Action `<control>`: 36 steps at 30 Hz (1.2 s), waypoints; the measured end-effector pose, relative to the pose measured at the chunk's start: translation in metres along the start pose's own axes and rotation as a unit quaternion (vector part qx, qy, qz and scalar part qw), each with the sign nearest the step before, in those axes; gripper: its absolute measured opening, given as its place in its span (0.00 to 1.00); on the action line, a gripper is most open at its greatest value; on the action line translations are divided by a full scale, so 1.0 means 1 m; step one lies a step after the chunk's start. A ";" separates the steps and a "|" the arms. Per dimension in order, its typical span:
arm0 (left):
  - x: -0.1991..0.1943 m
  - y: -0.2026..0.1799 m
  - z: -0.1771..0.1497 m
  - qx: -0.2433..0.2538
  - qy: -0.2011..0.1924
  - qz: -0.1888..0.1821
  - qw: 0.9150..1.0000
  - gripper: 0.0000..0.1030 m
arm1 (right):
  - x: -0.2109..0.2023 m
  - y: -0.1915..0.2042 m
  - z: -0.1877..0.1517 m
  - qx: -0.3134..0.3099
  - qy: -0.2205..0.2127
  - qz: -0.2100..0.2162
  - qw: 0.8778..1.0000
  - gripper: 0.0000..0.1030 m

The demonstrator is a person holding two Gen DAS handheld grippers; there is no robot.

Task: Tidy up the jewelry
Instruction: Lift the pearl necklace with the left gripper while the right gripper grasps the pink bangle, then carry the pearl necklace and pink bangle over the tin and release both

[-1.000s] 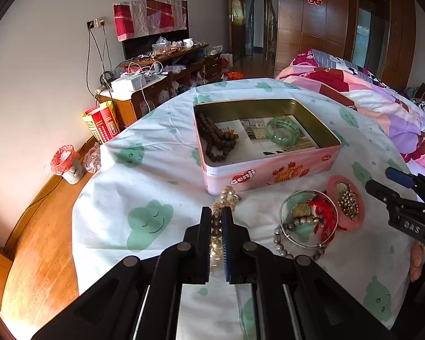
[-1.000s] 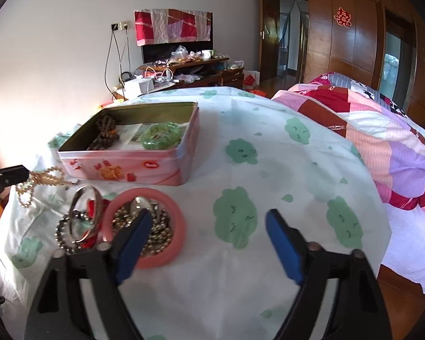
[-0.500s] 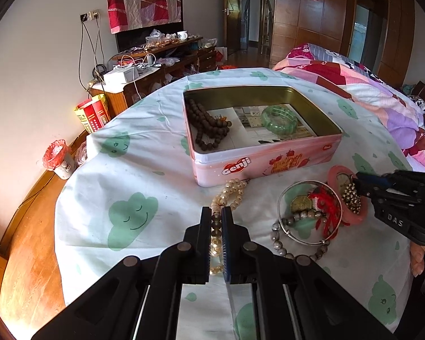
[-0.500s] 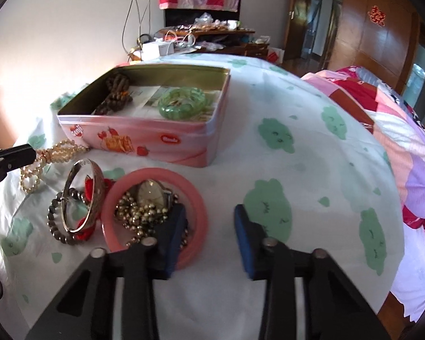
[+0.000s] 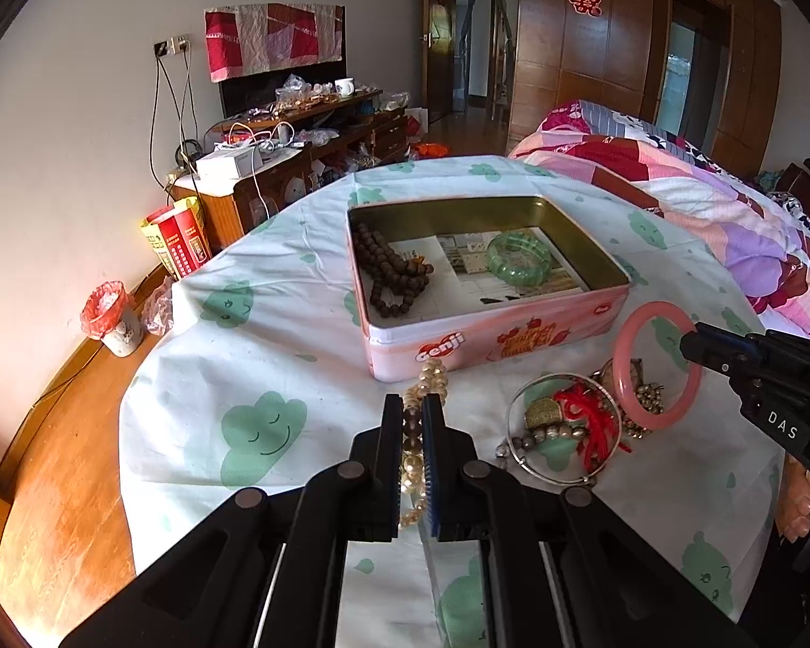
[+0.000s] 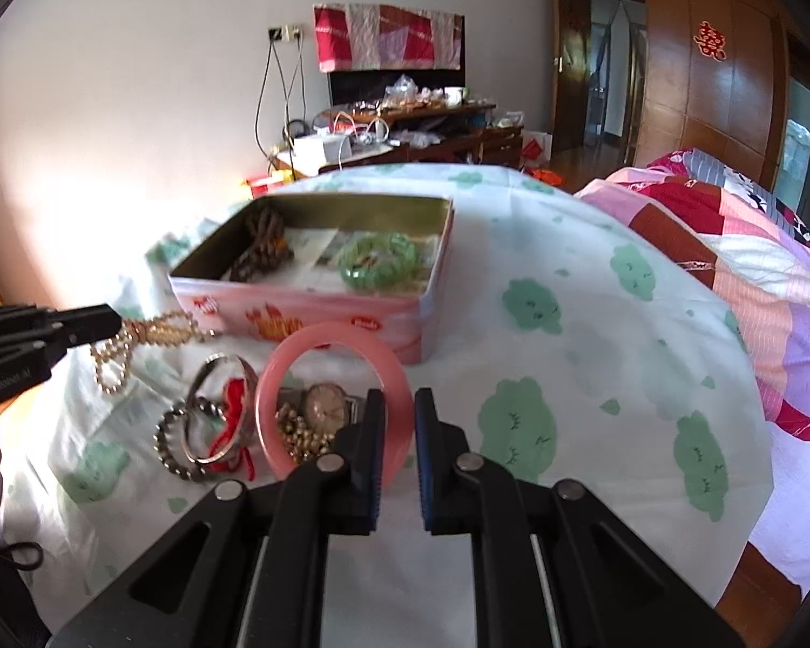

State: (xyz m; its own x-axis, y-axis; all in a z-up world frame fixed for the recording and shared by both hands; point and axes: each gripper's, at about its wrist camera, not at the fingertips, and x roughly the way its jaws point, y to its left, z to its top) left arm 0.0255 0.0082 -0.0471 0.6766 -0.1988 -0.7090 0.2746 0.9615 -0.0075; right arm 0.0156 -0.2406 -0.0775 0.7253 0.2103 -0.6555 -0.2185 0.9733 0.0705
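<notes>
Now, view by view — what has changed and what it means:

Left wrist view, left tongs (image 5: 413, 416): clamped nearly shut on the pearl necklace (image 5: 429, 378), just as a second ago; the strand trails from between the pads toward the pink tin (image 5: 491, 335), its far end lying on the counter (image 5: 254, 324) just beside the tin's front wall.
Left wrist view, pink bangle (image 5: 656, 364): a second ago it lay flat on the cloth around the small pile; it now stands tilted up on edge, pinched at its far rim by the right tongs (image 5: 694, 343) coming in from the right.
Left wrist view, tin contents: dark wooden beads (image 5: 391, 275) and a green bangle (image 5: 518, 258) already lie inside on a paper liner.

Right wrist view, right tongs (image 6: 397, 416): a second ago the jaws stood wide over the bangle; they are closing now, with the bangle's rim (image 6: 335, 394) between the pads and its lower edge lifted off the cloth.
Right wrist view, left behind: a wristwatch (image 6: 324, 405), a silver bangle (image 6: 218, 410) with red cord, and small bead chains, all on the counter just in front of the tin.

Meaning for the task: two pieces look secured at once — my judgement is that the bangle and the pearls go into the tin next, with the pile to follow.
</notes>
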 end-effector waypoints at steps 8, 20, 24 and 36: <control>-0.012 -0.001 0.006 0.002 -0.018 0.002 1.000 0.06 | -0.009 -0.001 0.010 0.006 -0.018 0.005 1.000 0.12; -0.030 -0.003 0.026 0.015 -0.052 0.005 0.999 0.06 | -0.014 0.001 0.024 0.000 -0.033 0.010 0.999 0.12; -0.036 -0.004 0.037 0.022 -0.066 0.010 0.998 0.06 | -0.013 0.001 0.030 0.001 -0.036 0.012 0.999 0.12; -0.034 -0.008 0.071 0.043 -0.095 0.030 0.994 0.06 | -0.006 0.002 0.057 -0.002 -0.047 0.019 0.999 0.12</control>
State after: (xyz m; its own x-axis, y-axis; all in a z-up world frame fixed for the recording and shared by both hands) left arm 0.0489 -0.0062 0.0270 0.8083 -0.1813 -0.5602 0.2813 0.9547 0.0969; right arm 0.0479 -0.2352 -0.0306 0.7743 0.2542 -0.5795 -0.2487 0.9643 0.0907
